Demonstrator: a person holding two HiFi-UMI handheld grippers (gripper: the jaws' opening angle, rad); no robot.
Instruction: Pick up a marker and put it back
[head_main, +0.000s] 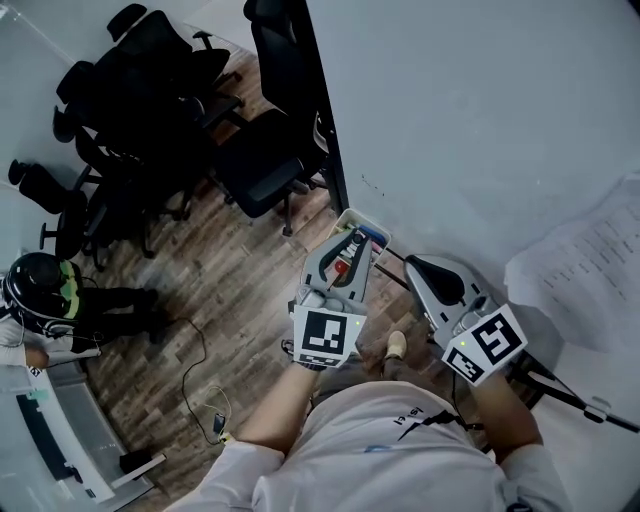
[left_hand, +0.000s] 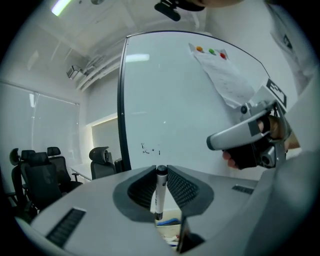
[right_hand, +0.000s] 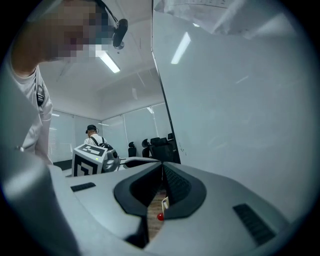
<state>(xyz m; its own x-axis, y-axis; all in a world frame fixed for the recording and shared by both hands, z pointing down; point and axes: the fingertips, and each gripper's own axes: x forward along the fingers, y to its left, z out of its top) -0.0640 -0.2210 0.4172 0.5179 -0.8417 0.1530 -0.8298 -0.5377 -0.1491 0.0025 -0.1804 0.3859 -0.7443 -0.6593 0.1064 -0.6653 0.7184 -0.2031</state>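
We are finding the left gripper (head_main: 350, 245) clamped on the marker (left_hand: 160, 195), which is standing upright between its jaws, just above the tray (head_main: 352, 214). The right gripper (right_hand: 162, 170) is hanging near the tray, jaws together on nothing. We are judging the pick-up done and the return in hand. The next move is calling for lowering the marker over the tray, laying it level, then parting the jaws.
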